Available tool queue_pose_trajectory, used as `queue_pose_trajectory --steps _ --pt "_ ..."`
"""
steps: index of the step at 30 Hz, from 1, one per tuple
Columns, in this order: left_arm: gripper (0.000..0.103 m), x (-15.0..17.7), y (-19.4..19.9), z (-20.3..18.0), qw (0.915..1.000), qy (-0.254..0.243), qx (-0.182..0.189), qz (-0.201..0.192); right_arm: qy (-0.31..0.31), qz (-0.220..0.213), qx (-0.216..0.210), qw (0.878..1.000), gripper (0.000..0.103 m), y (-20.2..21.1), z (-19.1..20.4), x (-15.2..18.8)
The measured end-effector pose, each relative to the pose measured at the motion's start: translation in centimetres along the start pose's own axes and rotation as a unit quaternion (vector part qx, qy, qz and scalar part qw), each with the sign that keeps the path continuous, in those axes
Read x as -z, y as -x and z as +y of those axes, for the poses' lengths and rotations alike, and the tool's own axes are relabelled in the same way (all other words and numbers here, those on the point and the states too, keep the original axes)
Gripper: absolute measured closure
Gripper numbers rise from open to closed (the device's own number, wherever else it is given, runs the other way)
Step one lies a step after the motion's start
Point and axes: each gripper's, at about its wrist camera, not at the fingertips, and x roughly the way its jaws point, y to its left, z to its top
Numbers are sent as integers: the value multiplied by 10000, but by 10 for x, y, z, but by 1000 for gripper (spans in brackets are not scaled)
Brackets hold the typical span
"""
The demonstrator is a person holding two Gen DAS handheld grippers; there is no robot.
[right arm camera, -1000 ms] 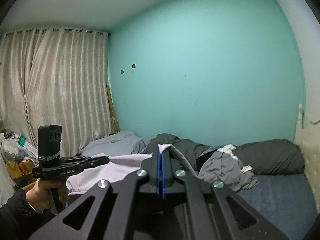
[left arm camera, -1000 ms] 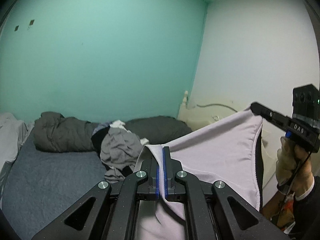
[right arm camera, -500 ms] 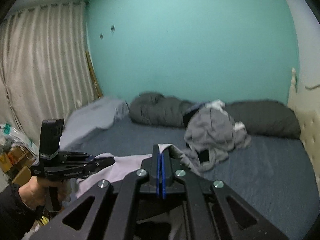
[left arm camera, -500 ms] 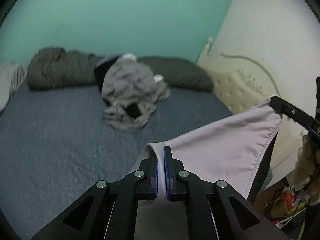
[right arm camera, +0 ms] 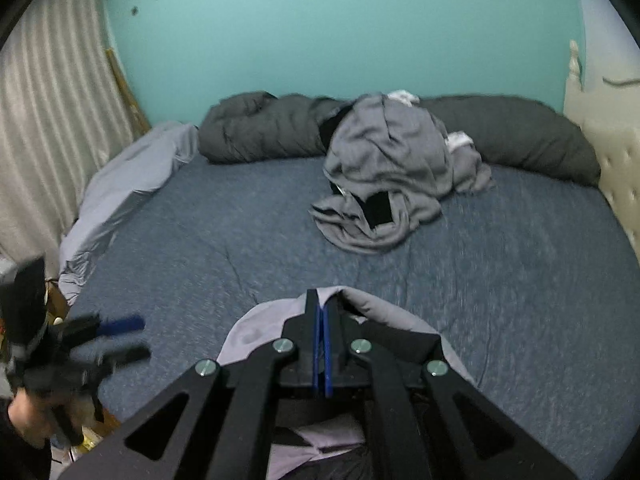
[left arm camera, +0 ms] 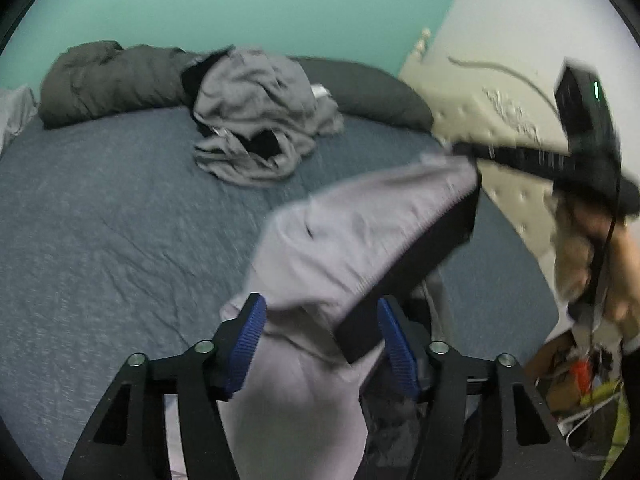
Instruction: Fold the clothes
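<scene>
L claw (left arm camera: 320,336) is spread wide, blue pads well apart, w/ the pale lilac garment (left arm camera: 360,240) draped loosely btwn them, touching neither pad firmly as far as I can tell; nothing pinched. R claw (right arm camera: 321,344) is clamped tight on a corner of the same garment, pads together w/ a fold of cloth bulging out just past the tips.

Garment hangs btwn the two claws, above the near edge of the bed (right arm camera: 200,248); one edge stretches from the L claw up and to its right toward the R claw's tips, and a dark lining or band shows under the ribbed hem. Rest of it droops below both claws, out of sight. Frames are motion-blurred, so details are soft.

Handling, my read: light, limp knit, no stiffness at all; sags wherever it's unsupported and will slide off an unclamped claw. Not fragile, not esp. slippery, but thin layers bunch easily. Best grip pts look like the hemmed edge/corners, where the seam gives bulk to bite on. L claw prob. needs to re-pinch the hem corner directly ahead of it before anything gets laid flat.

Further ahead of both claws: grey clothes pile (right arm camera: 392,172) mid-bed, dark duvet (right arm camera: 272,128) behind it along the teal wall.
</scene>
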Motion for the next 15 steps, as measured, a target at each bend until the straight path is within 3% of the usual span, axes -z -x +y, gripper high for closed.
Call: queue_pose_trajectory --steps 5,15 --pt "33 24 -36 -33 9993 -353 -46 116 -72 32 -24 10000 102 -9 -9 3" --pt "30 42 -88 -40 9937 -461 -1017 98 -250 48 -112 9996 102 -6 -22 4"
